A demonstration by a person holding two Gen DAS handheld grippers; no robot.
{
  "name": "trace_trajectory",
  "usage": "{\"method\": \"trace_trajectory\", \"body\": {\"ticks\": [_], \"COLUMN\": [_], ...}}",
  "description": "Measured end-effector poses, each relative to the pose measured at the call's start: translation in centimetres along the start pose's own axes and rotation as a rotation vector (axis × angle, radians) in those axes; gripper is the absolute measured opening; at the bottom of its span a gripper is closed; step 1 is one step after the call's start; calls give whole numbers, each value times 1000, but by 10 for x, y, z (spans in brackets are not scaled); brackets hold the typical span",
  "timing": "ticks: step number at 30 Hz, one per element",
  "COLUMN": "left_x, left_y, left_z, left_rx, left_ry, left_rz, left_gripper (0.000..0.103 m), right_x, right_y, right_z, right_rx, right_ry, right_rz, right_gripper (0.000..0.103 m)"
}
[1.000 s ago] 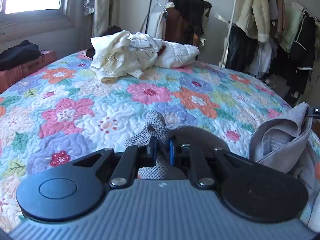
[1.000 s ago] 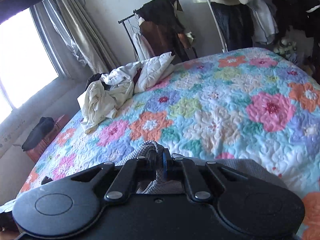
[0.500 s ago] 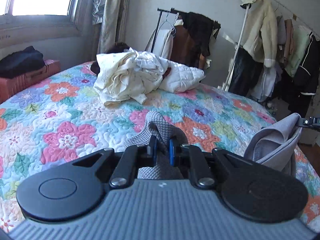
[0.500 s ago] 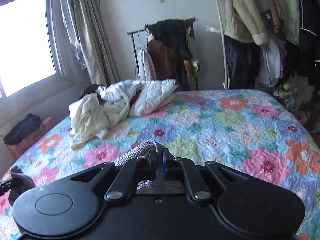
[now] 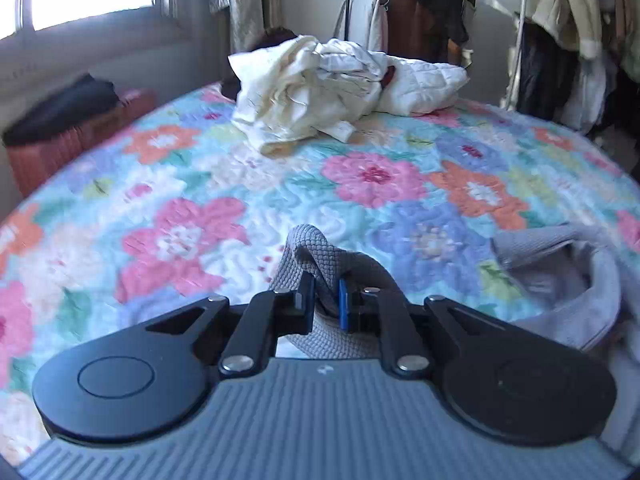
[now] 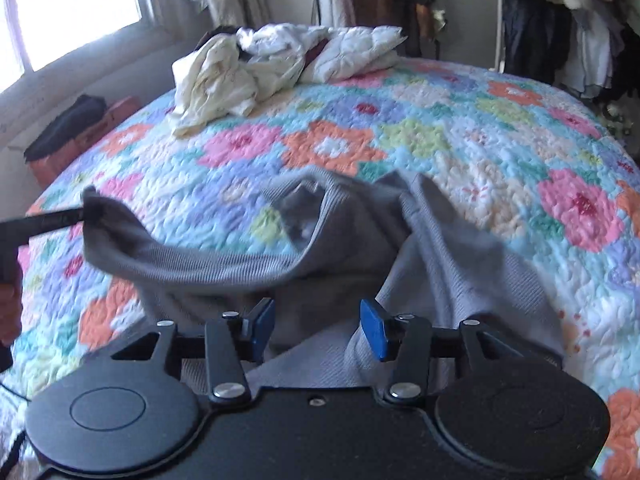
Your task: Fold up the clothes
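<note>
A grey knit garment [image 6: 352,236] lies partly on the flowered quilt [image 6: 460,152] of the bed. In the left wrist view my left gripper [image 5: 325,304] is shut on a fold of the grey garment [image 5: 320,252], lifted a little above the quilt; the rest of it slumps at the right. In the right wrist view my right gripper [image 6: 318,330] has its jaws opening, the blue pads apart, and the cloth has dropped out onto the bed in front of them. The left gripper's tip [image 6: 76,214] pinches the garment's left corner there.
A heap of cream and white laundry [image 5: 332,84] sits at the far side of the bed. A clothes rack [image 5: 420,12] and hanging coats [image 6: 560,20] stand behind. A reddish box with dark cloth [image 5: 76,120] is by the window wall at left.
My right gripper let go of the grey garment, which fell onto the quilt. Both grippers tipped down toward the bed, and the left one still holds its fold.
</note>
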State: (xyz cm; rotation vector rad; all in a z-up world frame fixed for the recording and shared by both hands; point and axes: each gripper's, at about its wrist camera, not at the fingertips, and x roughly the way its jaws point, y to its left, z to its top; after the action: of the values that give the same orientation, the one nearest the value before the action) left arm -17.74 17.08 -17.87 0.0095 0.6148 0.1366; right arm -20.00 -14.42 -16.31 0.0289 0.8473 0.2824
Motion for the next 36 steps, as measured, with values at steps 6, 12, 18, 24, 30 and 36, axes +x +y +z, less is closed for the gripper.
{"method": "trace_trajectory", "body": {"ticks": [6,12,18,24,30,36], "left_x": [3,-17,-38,7,21,9], "left_y": [17,32,60,81,83,64], "left_z": [-1,11,20,0,-14,-24], "left_rx": [-54,-109,-173,-303,-336,-331], "left_ry": [17,-109,-233,17,196,305], "left_rz": [7,45,185,144,188,85], "left_gripper": [11,11,11,11,42,53], "right_x": [24,25,30,36,29,23], "right_y": [29,64,87,80,49,10], "right_z": [-26,-22,-22,-23,-19,-24], "right_rx": [-9,-143,-243,-183,-137,-222], "right_ry": [65,50,39,59,37,59], "right_rz": [64,108,107,50,-52,-211], "right_gripper": [53,53,55,55,57,61]}}
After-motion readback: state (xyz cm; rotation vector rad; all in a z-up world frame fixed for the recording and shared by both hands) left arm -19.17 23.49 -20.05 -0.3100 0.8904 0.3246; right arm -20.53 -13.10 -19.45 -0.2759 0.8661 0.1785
